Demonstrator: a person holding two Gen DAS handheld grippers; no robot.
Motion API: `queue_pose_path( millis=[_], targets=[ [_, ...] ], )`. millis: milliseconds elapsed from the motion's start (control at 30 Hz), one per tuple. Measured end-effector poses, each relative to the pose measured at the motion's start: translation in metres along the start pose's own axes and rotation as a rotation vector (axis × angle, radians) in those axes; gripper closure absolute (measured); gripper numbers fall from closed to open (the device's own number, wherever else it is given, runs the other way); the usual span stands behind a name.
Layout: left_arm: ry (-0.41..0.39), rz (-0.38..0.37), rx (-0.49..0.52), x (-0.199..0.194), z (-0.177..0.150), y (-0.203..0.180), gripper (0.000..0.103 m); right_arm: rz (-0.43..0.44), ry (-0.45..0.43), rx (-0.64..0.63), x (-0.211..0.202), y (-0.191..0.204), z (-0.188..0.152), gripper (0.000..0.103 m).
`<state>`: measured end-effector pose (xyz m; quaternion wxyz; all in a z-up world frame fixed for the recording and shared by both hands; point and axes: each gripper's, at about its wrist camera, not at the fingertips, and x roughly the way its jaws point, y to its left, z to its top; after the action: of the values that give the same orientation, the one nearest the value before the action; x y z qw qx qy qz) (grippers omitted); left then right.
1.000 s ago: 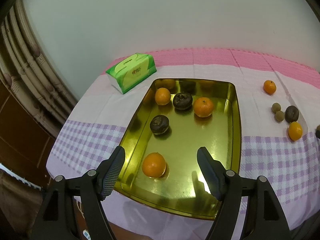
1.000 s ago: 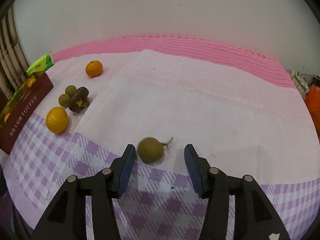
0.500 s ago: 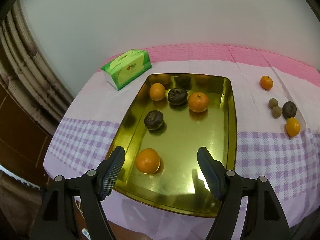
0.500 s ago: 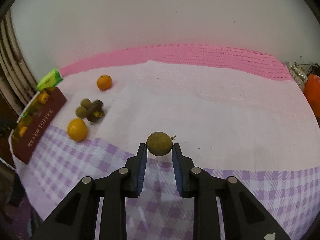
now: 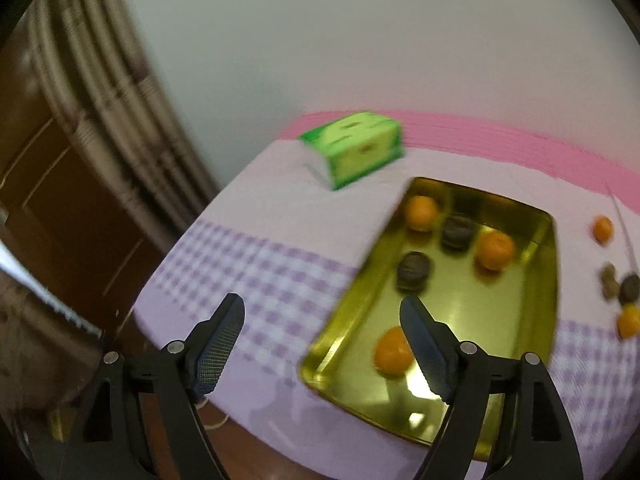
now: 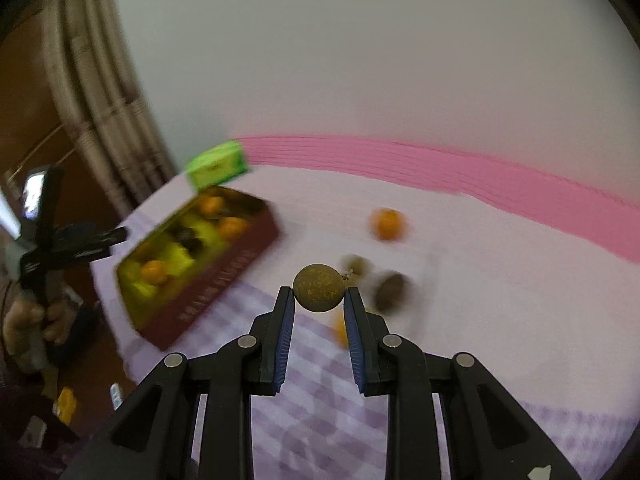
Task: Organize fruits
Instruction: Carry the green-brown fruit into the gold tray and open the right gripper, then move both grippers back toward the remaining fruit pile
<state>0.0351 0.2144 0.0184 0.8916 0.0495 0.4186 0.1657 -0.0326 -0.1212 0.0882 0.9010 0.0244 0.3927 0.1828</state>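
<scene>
While the right tongs (image 6: 319, 300) are clenched on a small round brownish-green fruit (image 6: 318, 287), that fruit hangs clear above the desk (image 6: 480, 264), pinched between the two blue pads at their tips. Below and behind it lies a smeared cluster: one orange (image 6: 386, 223) alone, one dark fruit (image 6: 391, 286), a small greenish one (image 6: 358, 265), and a sliver of another orange (image 6: 340, 330) mostly hidden by the tongs.

The gold tray (image 5: 546, 280) sits on the checked cloth and holds five fruits in the left view: three oranges (image 5: 495, 250) and two dark ones (image 5: 414, 270); the nearest orange (image 5: 392, 350) is partly covered by a finger of the left tongs (image 5: 322, 346). Pale lettering runs along the tray's dark red outer wall (image 6: 224, 280), too blurred to read. The green tissue box (image 5: 354, 152) behind it carries print that is equally unreadable.

The left tongs are opening, with nothing between them, over the tray's near corner. A hand (image 6: 28, 316) grips their handle at the edge of the right view.
</scene>
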Motion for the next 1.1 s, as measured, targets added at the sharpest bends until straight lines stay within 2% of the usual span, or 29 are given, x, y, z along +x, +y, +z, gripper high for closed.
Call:
queue_pose_path(
  millis=[133,233,433,633,1100],
  targets=[
    [0.039,0.002,-0.058,0.008,0.002,0.017,0.023,0.088,0.014,-0.086,0.026,0.047,0.024,0.08],
    [0.035,0.018,-0.082,0.008,0.004,0.024,0.023,0.145,0.046,-0.139,0.055,0.08,0.038,0.08],
    [0.019,0.057,-0.116,0.007,0.006,0.034,0.019,0.176,0.132,-0.221,0.112,0.124,0.049,0.08],
    [0.031,0.04,-0.086,0.01,0.005,0.026,0.019,0.178,0.21,-0.235,0.157,0.139,0.048,0.08],
    [0.052,0.009,-0.047,0.013,0.004,0.014,0.018,0.187,0.241,-0.21,0.177,0.145,0.049,0.079]
  ],
)
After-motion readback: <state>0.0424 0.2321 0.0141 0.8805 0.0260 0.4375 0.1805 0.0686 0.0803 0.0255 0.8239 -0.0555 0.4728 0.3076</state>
